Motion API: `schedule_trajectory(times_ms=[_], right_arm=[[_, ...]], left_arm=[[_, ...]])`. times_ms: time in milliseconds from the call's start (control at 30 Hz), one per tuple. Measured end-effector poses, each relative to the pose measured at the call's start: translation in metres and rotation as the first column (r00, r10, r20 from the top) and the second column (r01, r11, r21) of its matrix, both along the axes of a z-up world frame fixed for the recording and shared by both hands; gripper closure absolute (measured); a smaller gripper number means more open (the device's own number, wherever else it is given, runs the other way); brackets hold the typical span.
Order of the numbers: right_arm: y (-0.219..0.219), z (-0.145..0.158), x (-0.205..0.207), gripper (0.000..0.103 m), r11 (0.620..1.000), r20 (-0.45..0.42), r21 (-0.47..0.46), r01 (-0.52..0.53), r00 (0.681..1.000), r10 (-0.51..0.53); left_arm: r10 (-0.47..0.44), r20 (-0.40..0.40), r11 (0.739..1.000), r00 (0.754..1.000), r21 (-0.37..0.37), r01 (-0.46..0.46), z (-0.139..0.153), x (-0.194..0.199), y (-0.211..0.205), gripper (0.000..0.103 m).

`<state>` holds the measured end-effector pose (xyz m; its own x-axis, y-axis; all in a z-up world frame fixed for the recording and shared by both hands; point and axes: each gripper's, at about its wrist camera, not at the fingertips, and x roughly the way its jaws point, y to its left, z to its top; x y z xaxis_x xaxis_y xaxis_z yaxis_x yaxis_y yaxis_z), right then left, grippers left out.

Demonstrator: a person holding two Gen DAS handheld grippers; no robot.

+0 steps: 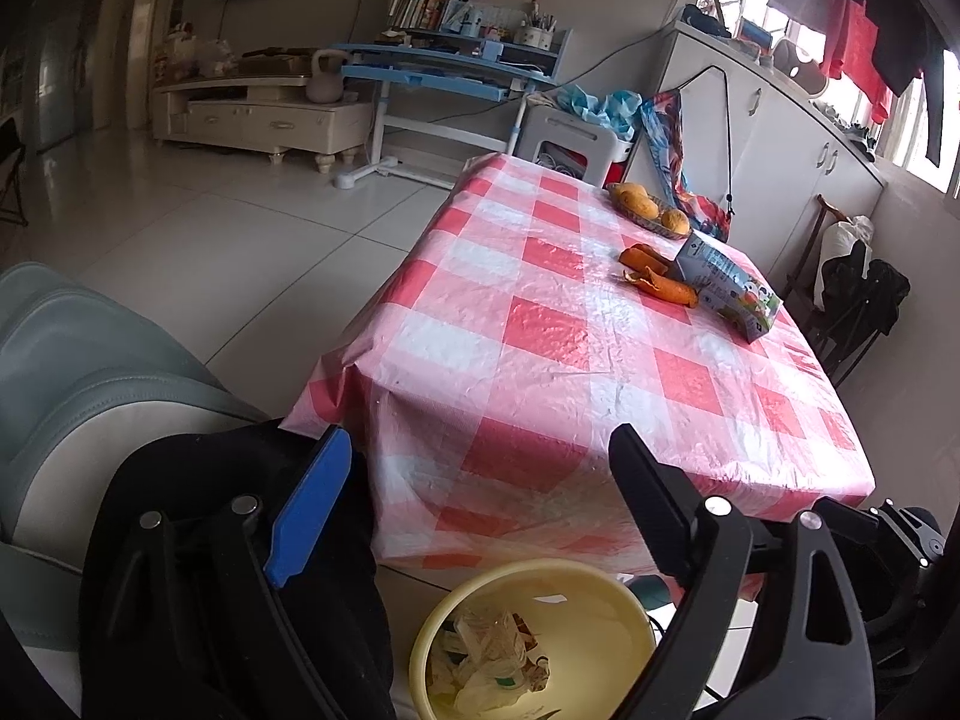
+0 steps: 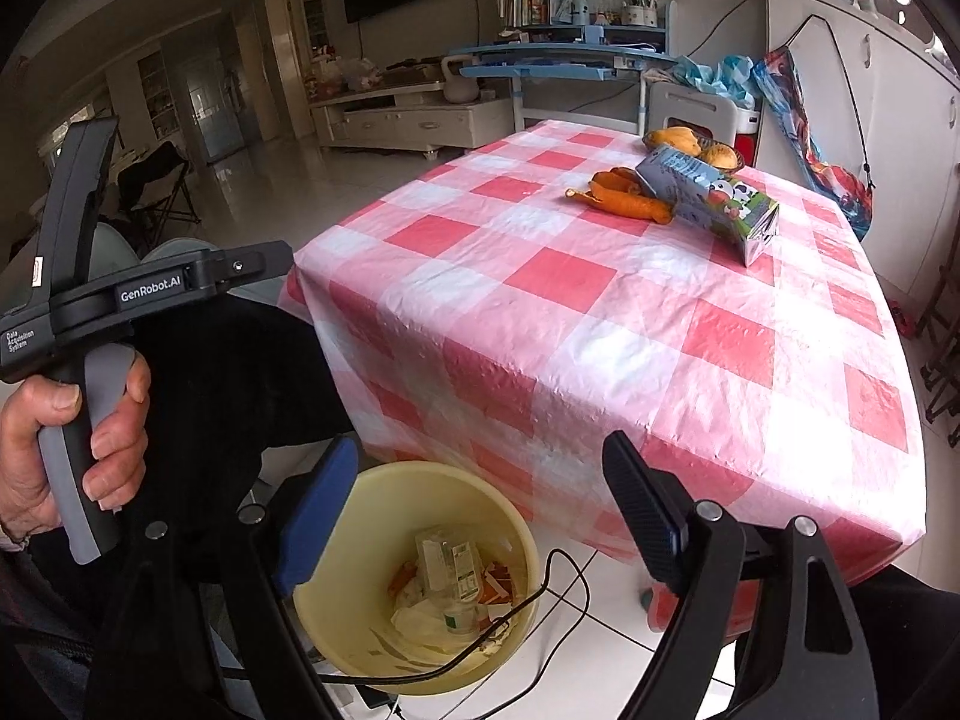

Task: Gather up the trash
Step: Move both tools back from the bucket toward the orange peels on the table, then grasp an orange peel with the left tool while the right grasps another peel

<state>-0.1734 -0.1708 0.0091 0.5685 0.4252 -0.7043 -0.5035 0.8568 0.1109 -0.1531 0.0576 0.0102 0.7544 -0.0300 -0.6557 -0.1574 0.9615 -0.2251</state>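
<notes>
A living room with pale floor tiles surrounds a table [image 1: 540, 324] under a red-and-white checked plastic cloth. In the left wrist view, the left gripper [image 1: 480, 480] hangs spread and empty over the near table edge, above a yellow bin [image 1: 600, 618] on the floor that already holds crumpled wrappers. Orange peels [image 1: 660, 279] and a milk carton [image 1: 729, 288] lie far across the table, next to a fruit basket [image 1: 651, 210], so collection looks partly done. A grey sofa arm [image 1: 90, 372] crowds the left side.

In the right wrist view, the right gripper [image 2: 480, 492] is likewise spread, holding nothing, over the bin [image 2: 384, 648]. The carton [image 2: 714, 204] leans on the peels [image 2: 624, 198]; open cloth lies between. A cable [image 2: 558, 582] crosses the bin rim and could snag.
</notes>
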Motion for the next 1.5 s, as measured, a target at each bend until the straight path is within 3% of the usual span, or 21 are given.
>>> schedule_trajectory(times_ms=[433,633,800,967,1133,1433,1500], right_arm=[[-0.005,0.006,0.004,0.023,0.999,0.019,0.033,0.02,1.0,-0.021],[-0.004,0.01,0.012,0.023,1.0,0.034,0.029,0.004,0.999,-0.005],[0.005,0.014,0.026,0.023,0.998,0.062,-0.039,-0.057,0.996,0.059],[0.009,0.016,0.04,0.023,0.991,0.087,-0.086,-0.102,0.99,0.11],[-0.001,0.011,0.052,0.023,0.996,0.081,-0.045,-0.077,0.993,0.08],[-0.014,0.007,0.067,0.023,0.999,0.04,0.018,-0.042,0.998,0.042],[-0.017,0.005,0.072,0.023,0.999,0.025,0.027,-0.033,0.999,0.032]], left_arm=[[-0.039,0.016,0.999,0.999,0.028,0.039,0.004,0.006,-0.01,0.019],[-0.11,0.019,0.992,0.994,0.056,0.109,0.009,0.03,-0.021,0.019],[-0.193,0.045,0.978,0.98,0.086,0.189,0.018,0.057,-0.038,0.019],[-0.302,0.047,0.947,0.952,0.133,0.294,0.025,0.101,-0.059,0.019],[-0.392,0.014,0.906,0.92,0.182,0.383,0.024,0.152,-0.082,0.019],[-0.513,-0.083,0.818,0.854,0.255,0.516,-0.002,0.235,-0.13,0.019],[-0.543,-0.149,0.793,0.827,0.235,0.563,-0.009,0.253,-0.14,0.019]])
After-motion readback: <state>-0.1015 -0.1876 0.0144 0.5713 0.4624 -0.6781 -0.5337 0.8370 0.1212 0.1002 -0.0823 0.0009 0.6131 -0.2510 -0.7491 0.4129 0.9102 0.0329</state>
